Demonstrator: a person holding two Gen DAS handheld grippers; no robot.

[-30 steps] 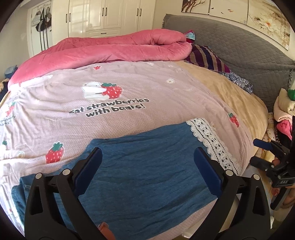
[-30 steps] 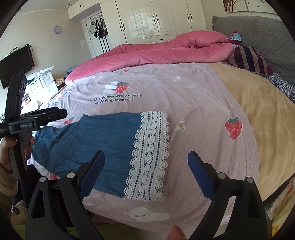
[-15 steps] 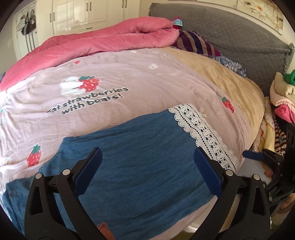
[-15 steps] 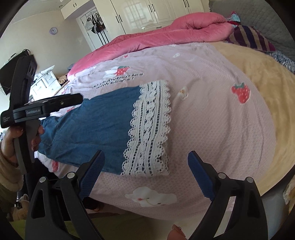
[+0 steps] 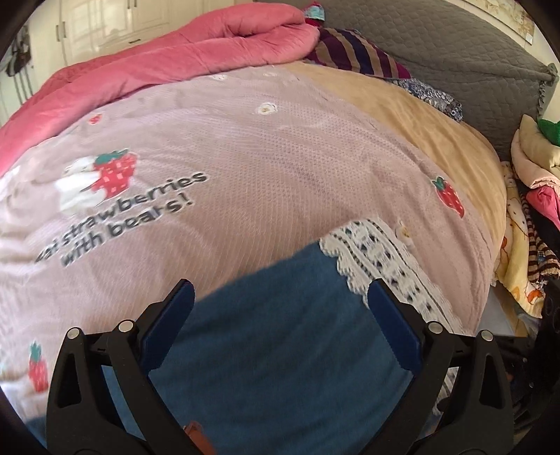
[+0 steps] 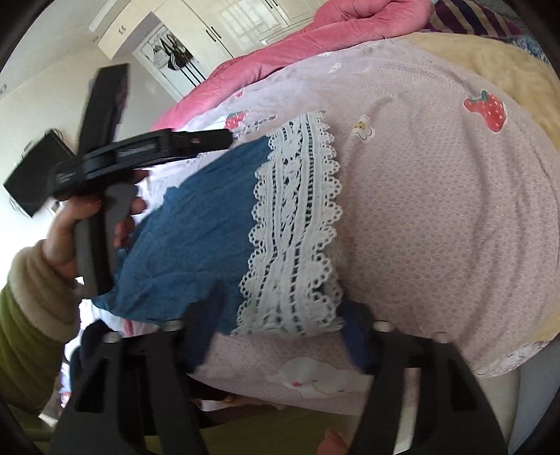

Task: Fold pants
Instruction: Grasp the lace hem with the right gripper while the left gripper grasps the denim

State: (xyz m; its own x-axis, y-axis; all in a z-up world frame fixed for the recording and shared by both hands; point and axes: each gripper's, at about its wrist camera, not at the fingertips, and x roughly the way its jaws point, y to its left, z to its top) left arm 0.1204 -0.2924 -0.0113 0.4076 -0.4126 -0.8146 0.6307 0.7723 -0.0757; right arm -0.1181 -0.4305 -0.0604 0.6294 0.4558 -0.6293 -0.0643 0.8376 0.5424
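Lying flat near the foot edge of the bed, the pants [image 6: 196, 238] are blue denim-looking fabric with a wide white lace cuff [image 6: 294, 231] at the leg end. They look already doubled over lengthwise, but I can't tell for sure. The cloth is a bit crinkled, and the lace band has scalloped edges on both sides.

The left gripper [image 5: 280, 315] hovers right over the blue fabric with its 2 blue-padded fingers [image 5: 392, 325] spread wide, nothing between them. The right gripper [image 6: 280, 336] sits down by the lace cuff's near edge, jaws also parted and not pinching anything, though that view is pretty motion-blurred. From the right wrist camera you can see the left hand [image 6: 87, 224] wrapped around its gripper's handle over the waist end of the pants.

The near edge of the pants runs close to the bed's edge, so not much slack there. Past the lace cuff and beyond the far edge there's plenty of open pink bedspread [image 5: 280, 168].

That bedspread has strawberries and "strawberries with bears!" printed on it. A tan blanket [image 5: 437, 133] lies beside it, a rolled pink quilt [image 5: 175, 63] along the far side, a striped pillow [image 5: 357, 52] against the grey headboard [image 5: 455, 45], and white wardrobes [image 6: 217, 28] behind.
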